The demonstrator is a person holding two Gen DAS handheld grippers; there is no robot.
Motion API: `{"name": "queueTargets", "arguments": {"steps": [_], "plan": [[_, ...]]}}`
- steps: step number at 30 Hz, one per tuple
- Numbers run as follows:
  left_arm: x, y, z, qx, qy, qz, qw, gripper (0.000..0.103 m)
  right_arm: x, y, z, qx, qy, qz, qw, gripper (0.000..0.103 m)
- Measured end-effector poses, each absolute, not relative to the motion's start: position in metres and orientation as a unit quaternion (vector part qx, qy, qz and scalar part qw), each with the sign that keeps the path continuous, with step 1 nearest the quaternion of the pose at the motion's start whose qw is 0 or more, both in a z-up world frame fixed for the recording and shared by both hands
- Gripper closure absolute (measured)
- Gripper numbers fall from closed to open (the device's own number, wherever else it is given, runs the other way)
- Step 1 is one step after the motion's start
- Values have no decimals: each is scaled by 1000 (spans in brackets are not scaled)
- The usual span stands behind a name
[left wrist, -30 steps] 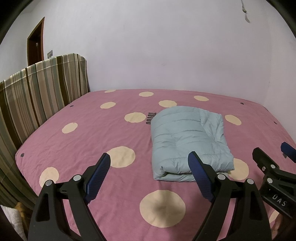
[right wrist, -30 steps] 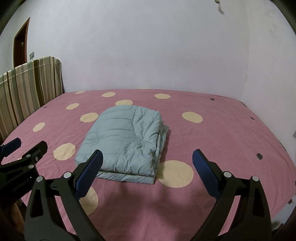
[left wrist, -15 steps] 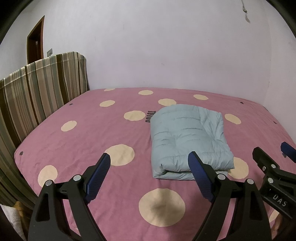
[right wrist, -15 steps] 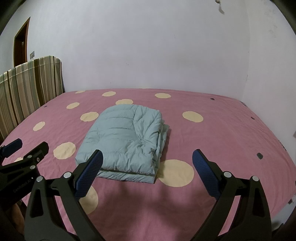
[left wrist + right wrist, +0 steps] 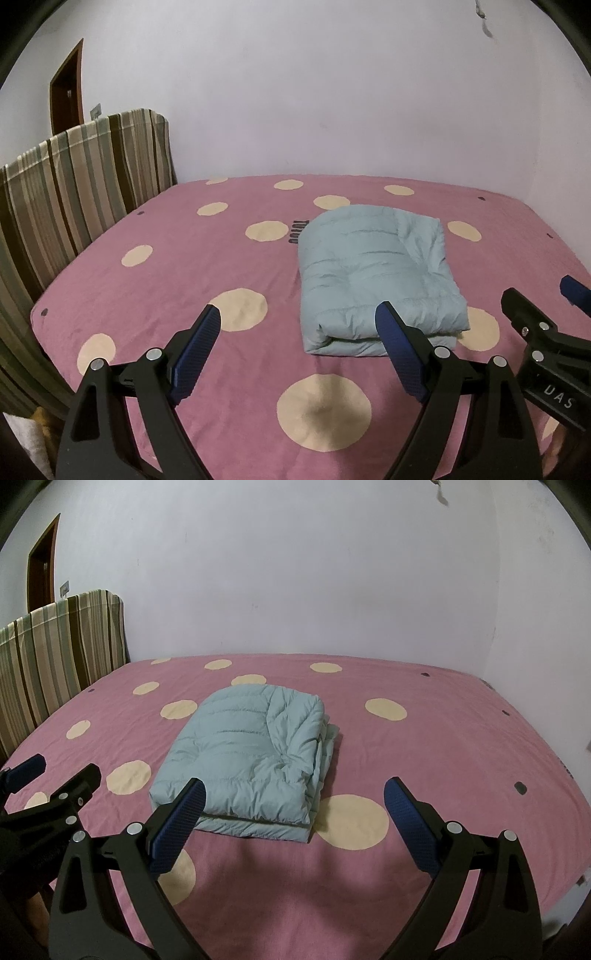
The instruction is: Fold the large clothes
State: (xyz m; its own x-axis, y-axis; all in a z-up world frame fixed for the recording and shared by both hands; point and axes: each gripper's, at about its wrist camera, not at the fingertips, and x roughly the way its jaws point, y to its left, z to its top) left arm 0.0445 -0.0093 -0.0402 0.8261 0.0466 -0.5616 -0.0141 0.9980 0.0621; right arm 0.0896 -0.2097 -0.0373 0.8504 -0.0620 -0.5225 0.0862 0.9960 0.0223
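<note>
- On the pink dotted bed cover [image 5: 424, 746], near its middle, lies a pale blue puffy jacket [image 5: 255, 753], folded into a thick rectangle.
- Left gripper [image 5: 299, 328] hangs above the near edge, jaws spread, nothing between them.
- Right gripper [image 5: 295, 801] likewise hangs released and empty.
- Striped cloth [image 5: 74, 184] drapes the headboard at left.

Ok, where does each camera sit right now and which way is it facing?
Left wrist: on the left gripper, angled down across the pink spotted bed at the folded light-blue jacket; its own open jaws show, the right gripper at the right edge.
Right wrist: on the right gripper, same direction, jacket left of centre; own open jaws, left gripper at left.
Shared: jacket, bed, striped headboard, white wall.
</note>
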Motion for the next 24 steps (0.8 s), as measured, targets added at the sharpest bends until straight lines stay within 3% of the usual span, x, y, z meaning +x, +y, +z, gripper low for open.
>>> {"name": "queueTargets", "arguments": {"steps": [24], "plan": [[51, -13, -54, 36, 308, 7, 951, 15, 97, -213, -51, 20, 284, -34, 958, 6]]}}
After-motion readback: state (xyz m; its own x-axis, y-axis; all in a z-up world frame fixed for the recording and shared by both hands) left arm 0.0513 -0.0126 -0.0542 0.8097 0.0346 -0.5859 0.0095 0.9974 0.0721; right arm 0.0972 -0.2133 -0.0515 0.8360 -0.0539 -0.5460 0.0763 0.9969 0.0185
